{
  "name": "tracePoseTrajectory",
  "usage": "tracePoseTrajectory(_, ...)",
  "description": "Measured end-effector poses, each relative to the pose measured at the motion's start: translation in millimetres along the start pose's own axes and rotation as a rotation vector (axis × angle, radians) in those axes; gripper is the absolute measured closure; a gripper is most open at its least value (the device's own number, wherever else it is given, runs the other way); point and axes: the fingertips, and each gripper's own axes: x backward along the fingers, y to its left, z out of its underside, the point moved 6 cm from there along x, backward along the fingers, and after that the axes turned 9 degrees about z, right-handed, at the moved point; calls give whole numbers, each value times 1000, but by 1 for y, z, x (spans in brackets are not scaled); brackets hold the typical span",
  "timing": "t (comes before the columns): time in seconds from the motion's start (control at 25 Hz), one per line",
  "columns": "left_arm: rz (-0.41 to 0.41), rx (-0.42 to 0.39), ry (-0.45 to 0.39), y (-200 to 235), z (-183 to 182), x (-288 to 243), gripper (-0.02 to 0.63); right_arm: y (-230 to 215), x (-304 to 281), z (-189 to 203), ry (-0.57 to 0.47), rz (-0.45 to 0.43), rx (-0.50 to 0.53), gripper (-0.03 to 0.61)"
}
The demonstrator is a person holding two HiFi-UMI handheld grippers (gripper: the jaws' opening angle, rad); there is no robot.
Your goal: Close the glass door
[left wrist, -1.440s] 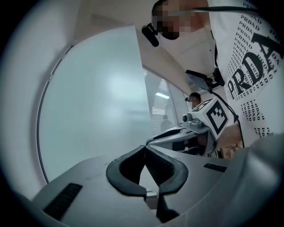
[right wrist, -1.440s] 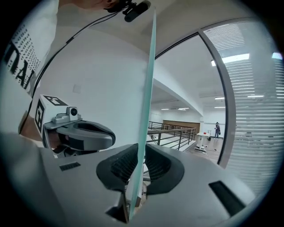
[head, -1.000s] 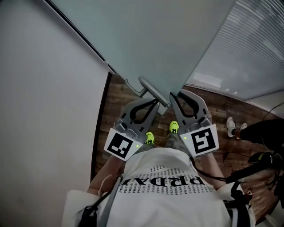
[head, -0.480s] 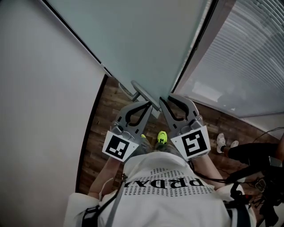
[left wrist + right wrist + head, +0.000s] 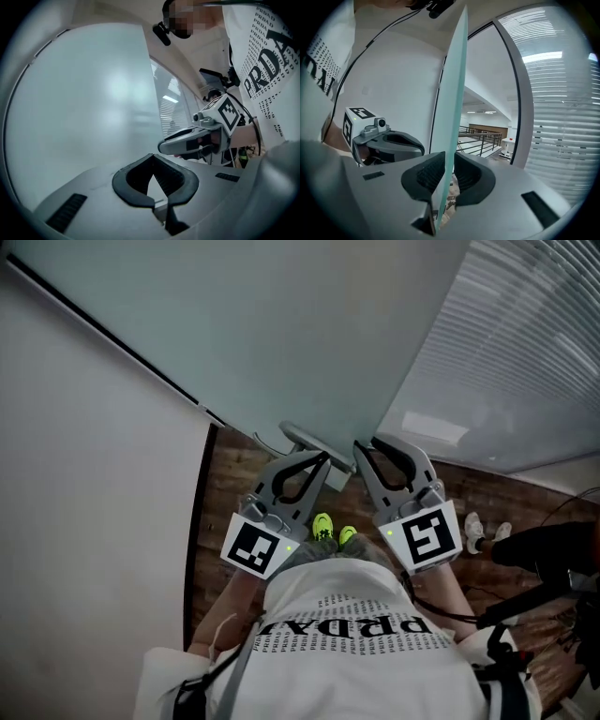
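Glass door [image 5: 457, 93] ajar, gap showing to the frame [image 5: 524, 117]. Right hand-held gripper [image 5: 446, 176] clamped on its edge. Left hand-held gripper [image 5: 152, 176]: jaws together, empty. Closing unfinished.

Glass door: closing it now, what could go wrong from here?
The right gripper pinches only the smooth bare edge of the glass door, so it could slip off mid-swing. The left gripper is shut on nothing, close to the handle; it might knock the glass.
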Motion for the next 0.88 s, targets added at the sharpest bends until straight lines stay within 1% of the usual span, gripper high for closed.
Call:
tracePoseTrajectory(0.12, 37, -34, -3, 6, -5, -7, 611, -7, -3, -4, -8, 17, 6, 535)
tracePoseTrajectory(0.2, 47, -60, -5, 6, -7, -10, 611, -10, -2, -5, -8, 8, 18, 535)
tracePoseTrajectory(0.24, 44, -59, -9, 7, -8, -10, 611, -10, -2, -6, -11, 0, 27, 535)
tracePoseTrajectory(0.36, 17, -32, -19, 7, -7, -6, 611, -5, 3, -11, -25, -23, 49, 535)
tracePoseTrajectory(0.48, -17, -33, -28, 6, -3, -1, 611, 6, 9, -15, -29, -59, 86, 535)
tracePoseTrajectory(0.64, -102, -1, -75, 8, 6, 5, 611, 16, 8, -15, -27, -129, 136, 535)
tracePoseTrajectory(0.88, -165, -7, -114, 10, 15, 4, 611, 17, 5, -12, -39, -177, 183, 535)
